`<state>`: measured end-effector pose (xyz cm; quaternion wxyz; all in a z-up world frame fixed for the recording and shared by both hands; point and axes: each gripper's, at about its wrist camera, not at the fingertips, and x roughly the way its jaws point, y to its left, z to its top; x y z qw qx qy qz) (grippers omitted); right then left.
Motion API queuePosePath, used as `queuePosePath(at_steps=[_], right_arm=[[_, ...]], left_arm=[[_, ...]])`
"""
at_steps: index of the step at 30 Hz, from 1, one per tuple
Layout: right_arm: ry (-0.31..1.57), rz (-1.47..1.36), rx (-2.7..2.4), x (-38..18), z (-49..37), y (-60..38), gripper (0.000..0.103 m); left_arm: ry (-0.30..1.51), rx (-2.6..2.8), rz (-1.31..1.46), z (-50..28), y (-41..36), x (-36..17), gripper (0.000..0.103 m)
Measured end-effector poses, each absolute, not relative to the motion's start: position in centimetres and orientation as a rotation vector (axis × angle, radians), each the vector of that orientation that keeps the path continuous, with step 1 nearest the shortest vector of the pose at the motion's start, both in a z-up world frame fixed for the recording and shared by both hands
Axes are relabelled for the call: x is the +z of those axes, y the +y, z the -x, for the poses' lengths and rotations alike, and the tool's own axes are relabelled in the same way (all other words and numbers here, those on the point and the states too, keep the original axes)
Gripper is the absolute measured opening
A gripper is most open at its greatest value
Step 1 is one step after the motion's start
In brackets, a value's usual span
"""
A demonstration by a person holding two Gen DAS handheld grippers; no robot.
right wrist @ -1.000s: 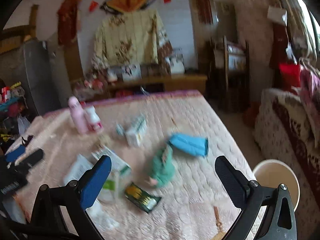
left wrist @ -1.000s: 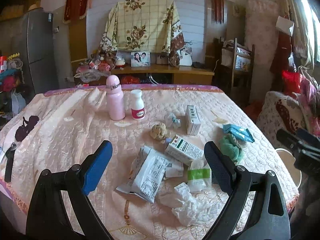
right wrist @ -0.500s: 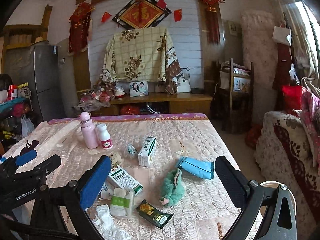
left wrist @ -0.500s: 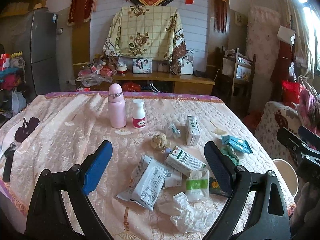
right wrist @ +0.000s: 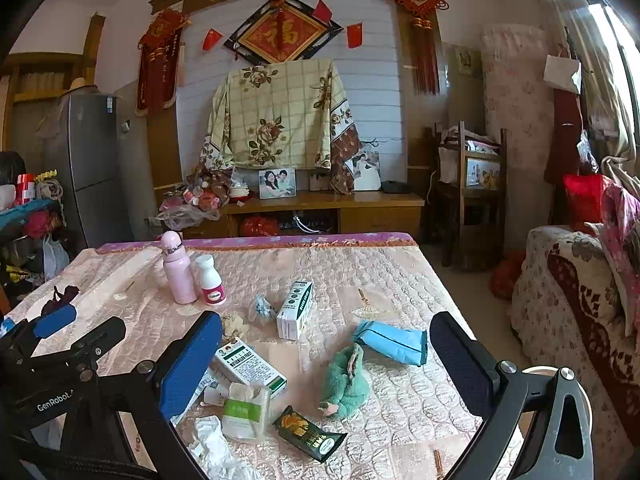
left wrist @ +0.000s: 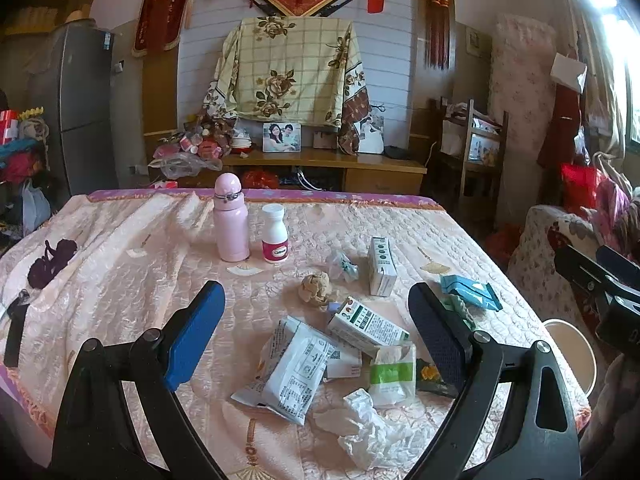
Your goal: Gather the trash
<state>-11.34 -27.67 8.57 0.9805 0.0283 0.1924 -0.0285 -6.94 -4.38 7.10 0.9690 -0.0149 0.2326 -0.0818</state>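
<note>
Left gripper and right gripper hover wide, empty; wrappers at 6 o'clock, likely first pick.

Left hand-held gripper and right hand-held gripper side by side, jaws spread wide (both empty)

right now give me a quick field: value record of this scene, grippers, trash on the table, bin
left gripper: open, empty, above the table
right gripper: open, empty, above the table
surface: table under a pink quilted cloth
trash near front edge: crumpled tissue, white wrapper, green-and-white pouch, dark snack wrapper
trash mid-table: blue packet, brown paper ball, two small cartons
upright items: pink bottle, white pill bottle
other: green plush toy
bin: on the floor off the table's right side
</note>
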Motion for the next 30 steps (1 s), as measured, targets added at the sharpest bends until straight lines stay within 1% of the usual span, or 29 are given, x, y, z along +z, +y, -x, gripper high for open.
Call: queuePosePath(at_steps=[30], right_arm=[[0.411, -0.068, -0.060, 8.42, 10.70, -27.99, 0.103]], left_arm=[[0.479, -0.165, 0.029, 6.77, -4.05, 6.77, 0.093]])
